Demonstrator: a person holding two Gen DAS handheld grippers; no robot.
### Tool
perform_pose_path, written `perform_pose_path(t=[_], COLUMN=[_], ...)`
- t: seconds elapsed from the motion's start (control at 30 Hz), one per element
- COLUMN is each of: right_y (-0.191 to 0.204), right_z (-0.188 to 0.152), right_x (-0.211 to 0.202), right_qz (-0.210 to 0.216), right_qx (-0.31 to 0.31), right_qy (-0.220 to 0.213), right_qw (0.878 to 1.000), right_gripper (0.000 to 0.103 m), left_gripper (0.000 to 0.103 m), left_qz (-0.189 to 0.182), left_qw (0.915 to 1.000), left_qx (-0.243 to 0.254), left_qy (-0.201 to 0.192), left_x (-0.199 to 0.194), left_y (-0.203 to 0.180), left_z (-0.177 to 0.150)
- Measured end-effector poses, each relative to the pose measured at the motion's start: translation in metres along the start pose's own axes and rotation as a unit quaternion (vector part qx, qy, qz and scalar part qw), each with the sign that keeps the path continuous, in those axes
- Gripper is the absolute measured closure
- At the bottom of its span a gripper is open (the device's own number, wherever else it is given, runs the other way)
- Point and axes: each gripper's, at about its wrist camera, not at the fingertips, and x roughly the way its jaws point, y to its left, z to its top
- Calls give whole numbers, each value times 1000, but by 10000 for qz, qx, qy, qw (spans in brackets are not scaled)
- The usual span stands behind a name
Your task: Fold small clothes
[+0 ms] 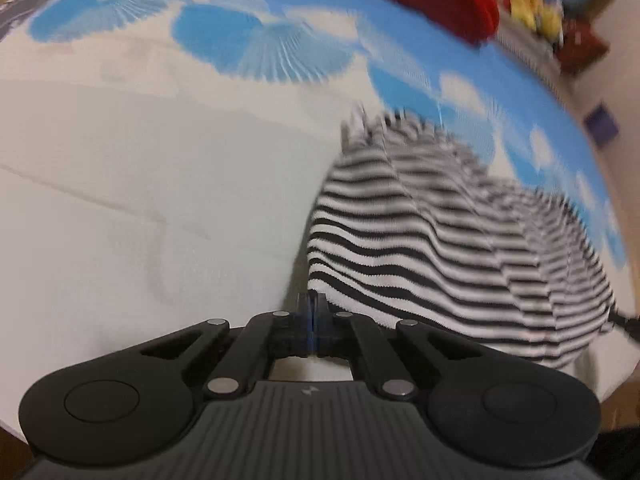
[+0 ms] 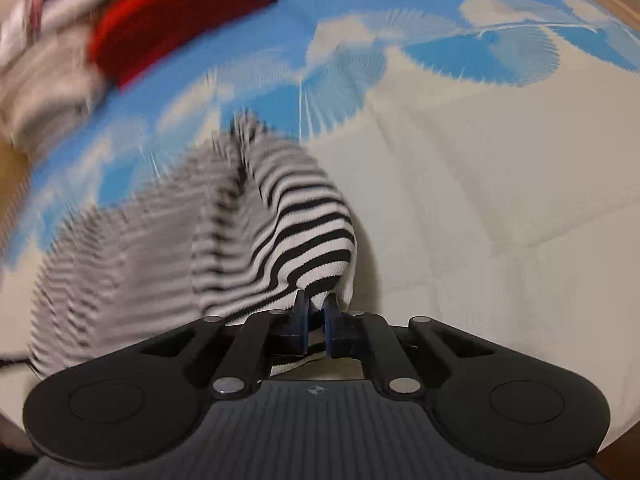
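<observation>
1. the bench (image 1: 100, 200) is spread with a cloth, cream near the grippers, blue with white clouds farther off; wide bare cream room lies left of the left gripper and right of the right one.
2. a striped garment (image 1: 440, 240) lies bunched between the two grippers.
3. a red garment (image 2: 180, 20) sits at the far edge, well apart.
4. right gripper (image 2: 316, 312): fingers clamped on the striped hem.
5. left gripper (image 1: 312, 312): fingers pressed together at the garment's corner; whether cloth is caught, i cannot tell.
</observation>
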Motion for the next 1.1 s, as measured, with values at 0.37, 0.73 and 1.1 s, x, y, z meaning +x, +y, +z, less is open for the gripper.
perform_pose_path(t=[0.37, 0.73, 1.1], right_y=[15, 41, 39], right_z=[-21, -10, -18], right_x=[25, 17, 36], right_qz=[-1067, -483, -924], right_qx=[-887, -1165, -1426], right_qy=[872, 107, 644], right_qw=[9865, 9920, 9834], right_gripper=[97, 79, 74], left_gripper=[103, 84, 61], left_qz=[835, -115, 648], left_qw=[9800, 9885, 9748], left_qx=[1410, 1434, 1927], left_qy=[1125, 474, 922], left_x=[28, 22, 43], left_y=[-21, -65, -70], left_z=[-29, -15, -23])
